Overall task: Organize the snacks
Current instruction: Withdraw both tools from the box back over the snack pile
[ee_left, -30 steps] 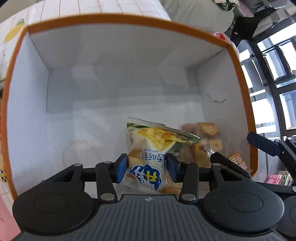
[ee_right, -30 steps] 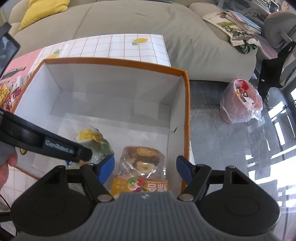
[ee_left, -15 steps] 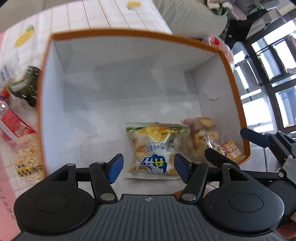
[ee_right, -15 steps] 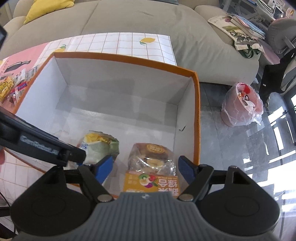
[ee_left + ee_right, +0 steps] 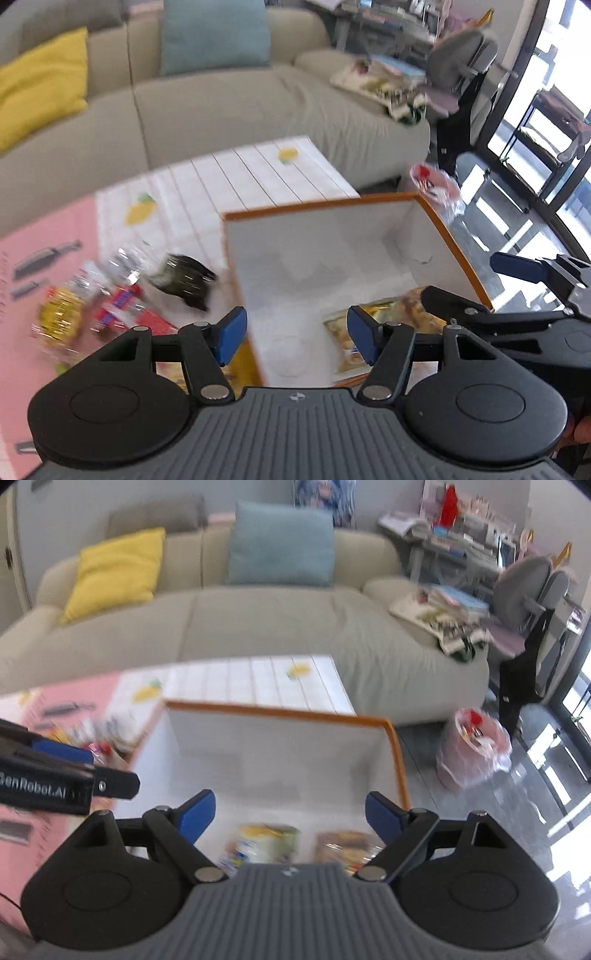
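Note:
A white box with an orange rim (image 5: 321, 206) (image 5: 280, 712) stands on the table. Two snack bags lie on its floor: a yellow-green chip bag (image 5: 343, 325) (image 5: 266, 840) and a clear cookie bag (image 5: 343, 843) to its right. My left gripper (image 5: 295, 332) is open and empty, raised above the box's left wall. My right gripper (image 5: 290, 814) is open and empty, raised above the box's near side. Several loose snacks (image 5: 110, 299) lie on the table left of the box, among them a dark packet (image 5: 183, 275).
The table has a pink mat (image 5: 37, 258) and a white tiled cloth with lemons (image 5: 240, 173). A beige sofa (image 5: 258, 620) with a yellow and a blue cushion stands behind. A pink trash bag (image 5: 472, 746) sits on the floor to the right.
My left gripper let go of the chip bag in the box, opened, then rose and swung left. My right gripper also rose out of the box. Both views are motion-blurred.

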`<state>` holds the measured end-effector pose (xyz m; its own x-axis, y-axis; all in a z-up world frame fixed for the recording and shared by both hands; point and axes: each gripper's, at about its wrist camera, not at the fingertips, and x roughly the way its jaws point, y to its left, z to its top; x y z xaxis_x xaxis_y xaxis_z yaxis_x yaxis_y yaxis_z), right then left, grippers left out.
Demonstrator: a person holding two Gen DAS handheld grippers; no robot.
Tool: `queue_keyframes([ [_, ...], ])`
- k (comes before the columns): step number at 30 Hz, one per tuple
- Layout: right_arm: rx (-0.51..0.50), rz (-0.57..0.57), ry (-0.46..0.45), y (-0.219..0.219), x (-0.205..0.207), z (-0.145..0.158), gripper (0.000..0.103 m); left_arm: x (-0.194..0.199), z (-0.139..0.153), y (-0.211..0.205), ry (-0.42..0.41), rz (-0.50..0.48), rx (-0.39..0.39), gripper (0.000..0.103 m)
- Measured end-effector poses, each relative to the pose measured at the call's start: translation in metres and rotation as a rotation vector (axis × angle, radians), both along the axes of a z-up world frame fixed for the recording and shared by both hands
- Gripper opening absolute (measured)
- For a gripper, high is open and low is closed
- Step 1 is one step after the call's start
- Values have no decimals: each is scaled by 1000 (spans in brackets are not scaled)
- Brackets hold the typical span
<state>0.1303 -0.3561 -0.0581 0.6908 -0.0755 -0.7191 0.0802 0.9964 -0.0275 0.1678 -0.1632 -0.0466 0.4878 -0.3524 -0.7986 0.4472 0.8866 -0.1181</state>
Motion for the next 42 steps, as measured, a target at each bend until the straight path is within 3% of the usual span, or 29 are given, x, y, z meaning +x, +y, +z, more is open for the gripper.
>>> queue_keyframes([
  [4, 62, 12, -71, 33, -7, 11, 96, -18, 17, 35, -73, 29, 17, 73],
  [10, 155, 8, -132, 89, -19, 13, 96, -38, 25, 96, -133, 130, 32, 73],
  [13, 164, 10, -120, 103, -20, 9, 96, -45, 21, 125, -133, 180, 24, 73],
  [19, 122, 71, -114, 153, -28, -5, 96, -60, 7, 177, -137, 279, 25, 73],
  [24, 16, 138, -231, 189, -46, -15, 96, -74, -14, 200, -155, 326, 56, 73],
  [28, 47, 230, -173, 207, -42, -25, 96, -76, -29, 210, -110, 348, 53, 73],
  [33, -5, 288, -99, 227, -36, -43, 95, -68, -44, 224, -22, 353, 0, 73],
  [40, -67, 332, -42, 244, -19, -78, 79, -51, -68, 224, -13, 348, 5, 75],
  [42, -69, 325, -19, 246, -10, -88, 79, -44, -75, 223, -3, 355, 6, 75],
])
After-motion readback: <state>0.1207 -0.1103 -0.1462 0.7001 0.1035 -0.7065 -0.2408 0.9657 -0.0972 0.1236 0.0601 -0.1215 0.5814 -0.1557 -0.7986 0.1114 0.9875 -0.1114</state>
